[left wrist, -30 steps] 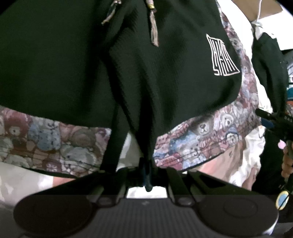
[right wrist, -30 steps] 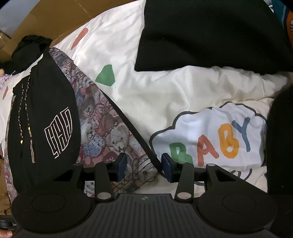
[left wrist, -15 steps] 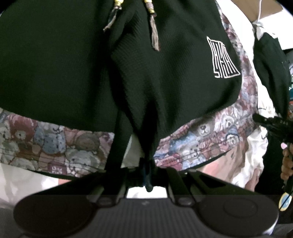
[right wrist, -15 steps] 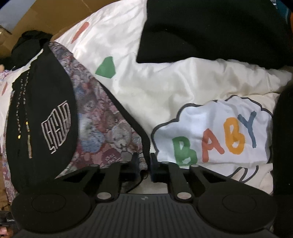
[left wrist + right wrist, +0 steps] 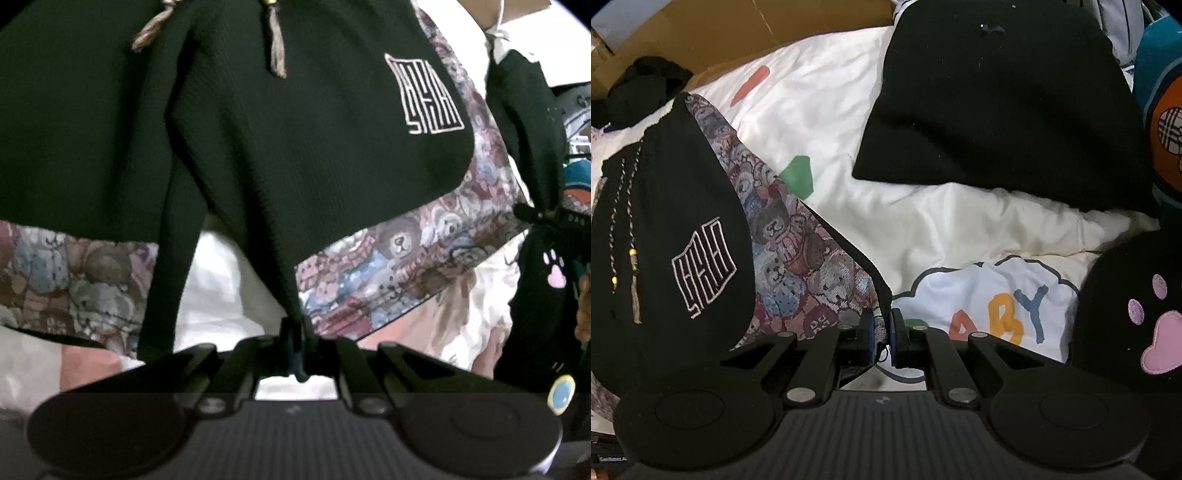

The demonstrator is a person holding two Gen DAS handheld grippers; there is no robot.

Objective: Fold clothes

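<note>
The left hand-held gripper (image 5: 295, 347), its jaws opening slightly, is pinching the black ribbed shorts with bear-patterned hem (image 5: 295, 147) at the near edge. The right hand-held gripper (image 5: 882, 332) is clamping the same shorts' bear-patterned corner (image 5: 812, 266), lying left on the white printed bedsheet (image 5: 923, 221).

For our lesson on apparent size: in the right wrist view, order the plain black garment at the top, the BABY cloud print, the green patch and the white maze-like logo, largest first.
1. Plain black garment
2. BABY cloud print
3. White maze-like logo
4. Green patch

The last two look close; the logo sits nearer the camera, so that order is unsure.
</note>
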